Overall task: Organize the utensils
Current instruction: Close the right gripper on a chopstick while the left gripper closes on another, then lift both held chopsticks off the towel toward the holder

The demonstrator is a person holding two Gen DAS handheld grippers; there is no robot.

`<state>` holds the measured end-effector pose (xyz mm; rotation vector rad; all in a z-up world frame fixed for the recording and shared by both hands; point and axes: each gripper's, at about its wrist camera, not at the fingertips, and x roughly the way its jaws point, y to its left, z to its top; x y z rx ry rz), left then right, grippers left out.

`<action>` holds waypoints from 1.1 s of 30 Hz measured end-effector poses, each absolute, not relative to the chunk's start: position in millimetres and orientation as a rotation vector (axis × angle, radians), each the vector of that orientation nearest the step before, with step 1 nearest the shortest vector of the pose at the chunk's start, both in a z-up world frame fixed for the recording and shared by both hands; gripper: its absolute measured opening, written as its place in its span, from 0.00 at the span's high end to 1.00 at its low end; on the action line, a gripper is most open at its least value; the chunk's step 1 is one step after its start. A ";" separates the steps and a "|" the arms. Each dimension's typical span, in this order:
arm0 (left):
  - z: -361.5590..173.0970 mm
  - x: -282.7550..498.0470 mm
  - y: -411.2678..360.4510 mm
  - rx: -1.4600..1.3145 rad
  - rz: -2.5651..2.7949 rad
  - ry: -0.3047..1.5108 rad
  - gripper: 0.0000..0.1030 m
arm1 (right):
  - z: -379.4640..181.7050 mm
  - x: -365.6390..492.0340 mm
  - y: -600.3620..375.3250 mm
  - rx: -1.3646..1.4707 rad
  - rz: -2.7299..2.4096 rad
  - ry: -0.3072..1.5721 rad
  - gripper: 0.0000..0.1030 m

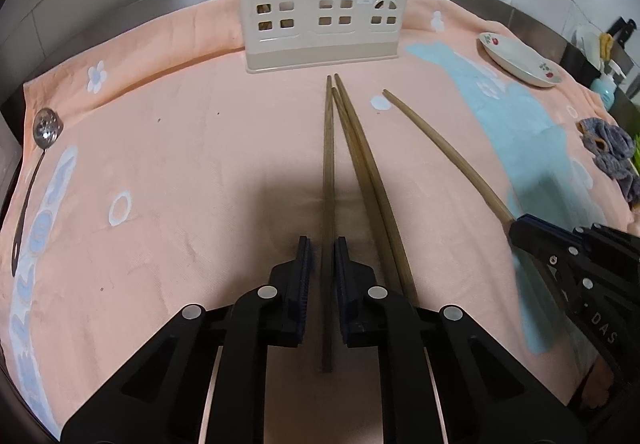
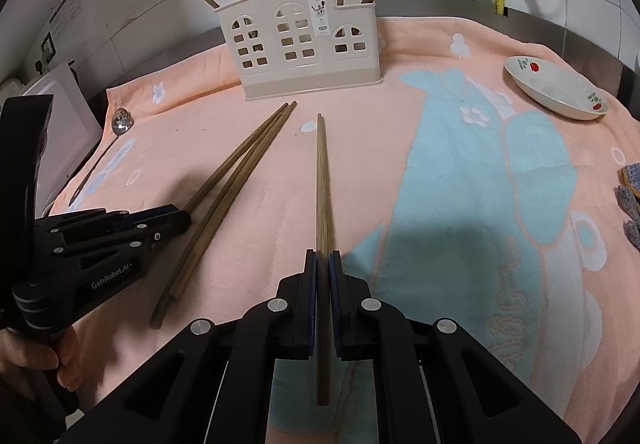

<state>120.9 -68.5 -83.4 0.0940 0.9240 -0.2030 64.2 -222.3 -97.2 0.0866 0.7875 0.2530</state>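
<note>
A wooden chopstick (image 1: 328,164) lies on the peach towel (image 1: 180,164) between the jaws of my left gripper (image 1: 323,244). The pads stand close beside it, with a thin gap on the left side, so this gripper is open. Two more chopsticks (image 1: 360,164) lie just to its right. My right gripper (image 2: 323,256) is shut on another chopstick (image 2: 322,172), which points at the cream utensil holder (image 2: 304,44). Several chopsticks stand in that holder. In the right wrist view my left gripper (image 2: 186,218) sits at the near end of the three loose chopsticks (image 2: 240,164).
A slotted metal spoon (image 1: 44,132) lies at the towel's left edge. A white flowered dish (image 2: 556,88) sits at the back right, and a grey cloth (image 1: 608,148) at the right edge. A hand (image 2: 60,360) grips the left tool. Tiled wall and pipes stand behind the holder.
</note>
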 end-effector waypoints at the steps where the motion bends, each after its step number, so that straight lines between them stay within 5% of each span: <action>1: -83.3 120.8 -67.9 0.096 -0.209 0.921 0.89 | -97.0 64.4 -222.0 0.087 0.254 0.787 0.94; 33: -6.7 110.4 -42.1 0.040 -0.317 0.717 0.94 | -63.6 47.1 -218.5 -0.023 0.256 0.722 0.94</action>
